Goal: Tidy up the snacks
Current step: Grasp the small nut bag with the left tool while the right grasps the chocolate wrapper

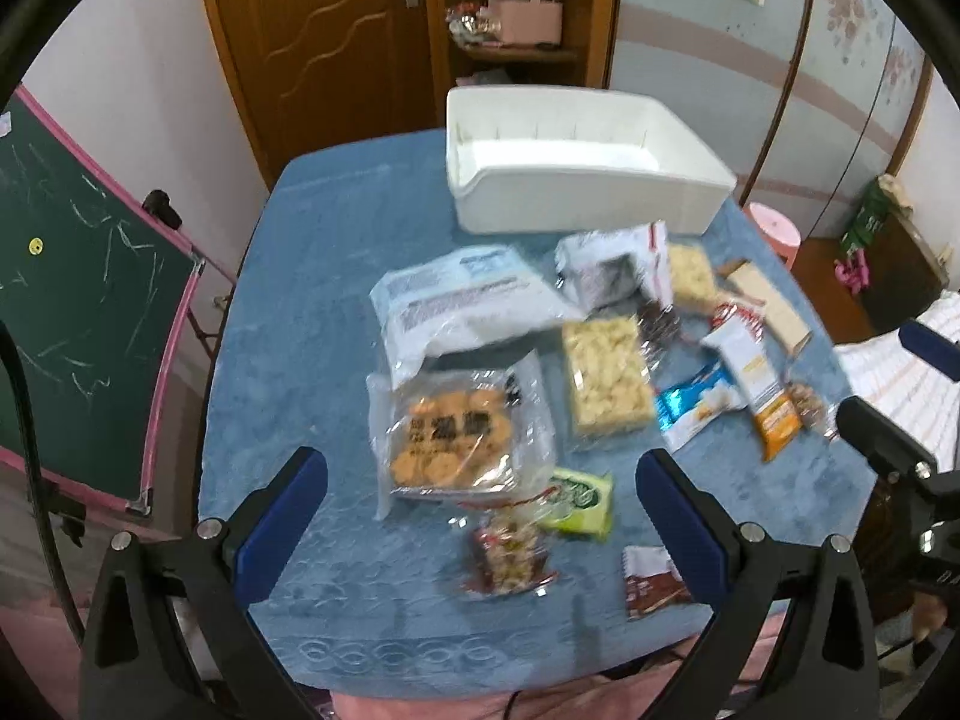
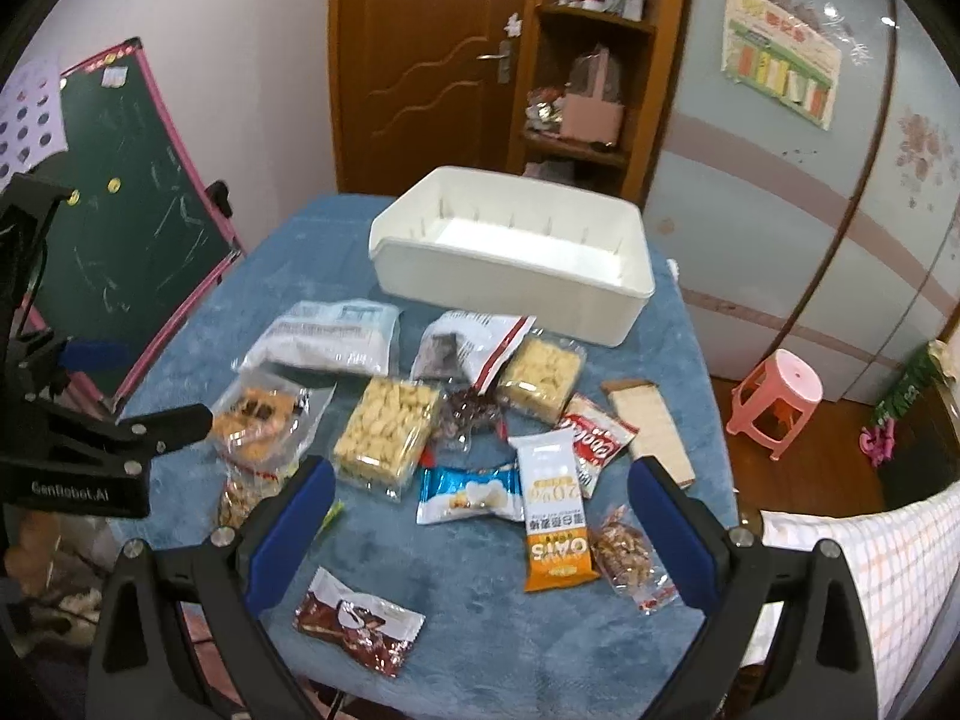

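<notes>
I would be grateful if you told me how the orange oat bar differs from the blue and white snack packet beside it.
The orange oat bar is a long, narrow wrapper, white at its far end and orange at its near end; the blue and white snack packet is shorter and wider, blue with a pale picture. The bar lies lengthwise away from the camera, the packet crosswise. Both lie flat and sealed on the blue tablecloth, outside the white bin, touching at one edge.

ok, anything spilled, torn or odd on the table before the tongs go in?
Nothing spilled or visibly torn. The snack packets lie in a loose overlapping heap on the blue cloth, none yet in the white bin, which is empty. Both tongs, left and right, are open and hold nothing.
</notes>
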